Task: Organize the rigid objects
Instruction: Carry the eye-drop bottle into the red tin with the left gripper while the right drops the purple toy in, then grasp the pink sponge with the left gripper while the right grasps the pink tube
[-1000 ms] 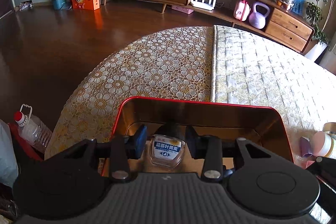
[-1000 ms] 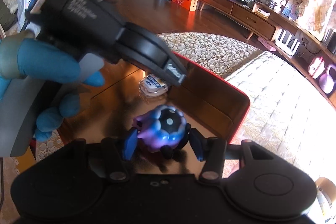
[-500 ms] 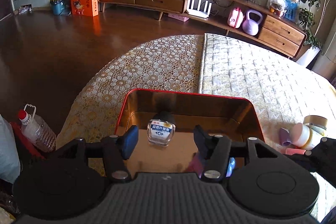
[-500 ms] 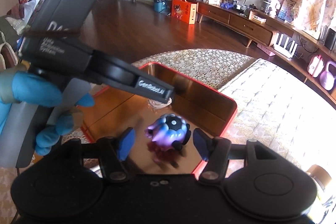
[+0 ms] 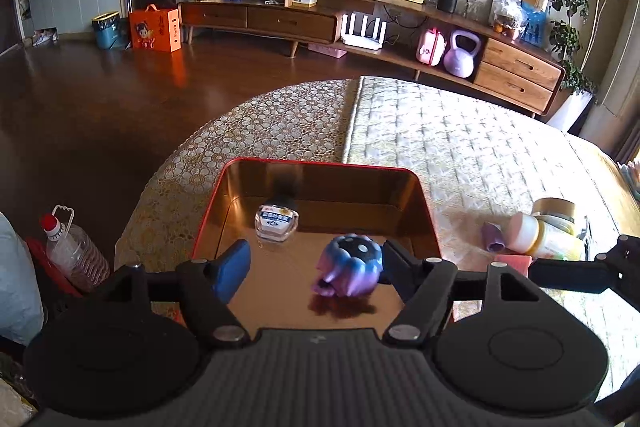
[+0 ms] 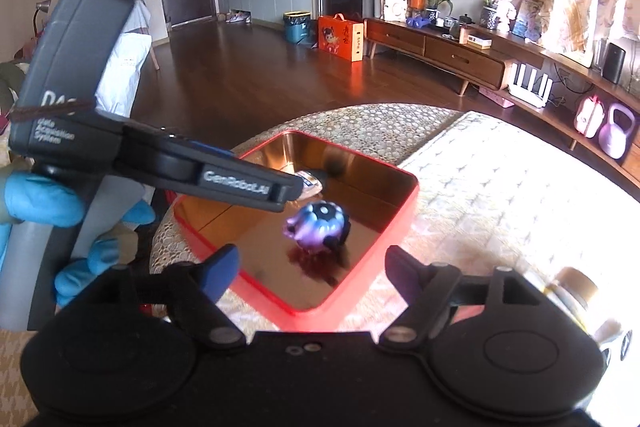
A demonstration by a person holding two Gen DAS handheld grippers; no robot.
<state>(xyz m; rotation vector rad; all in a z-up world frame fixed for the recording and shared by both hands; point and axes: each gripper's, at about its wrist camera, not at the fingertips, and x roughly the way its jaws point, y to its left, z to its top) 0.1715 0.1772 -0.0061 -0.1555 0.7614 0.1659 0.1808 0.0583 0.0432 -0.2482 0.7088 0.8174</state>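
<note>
I have both grippers spread wide and carrying nothing. My left gripper [image 5: 314,265] hangs over the near edge of the shallow red-rimmed metal tray with the coppery mirror floor [image 5: 320,163], and my right gripper [image 6: 310,265] sits above the tray's near corner [image 6: 408,203].

Two items already lie inside the tray: the small clear glass bottle with the white-and-blue label and dark cap [image 5: 276,223], lying toward the far wall, and the purple-and-blue rounded toy figure with a dark spotted top [image 5: 348,267], resting nearer on the floor (its reflection shows beneath it). In the left view the toy sits just beside my right-hand fingertip, but I judge it free, since the right view [image 6: 318,225] shows it alone on the floor. They lie apart from each other, which keeps either one easy to reach later.

The remaining things wait on the patterned beige tablecloth [image 5: 460,155] to the right of the tray: a cluster of small jars and bottles with pale and gold caps [image 5: 540,231]. I judge those come next, so open jaws suit the reach.
</note>
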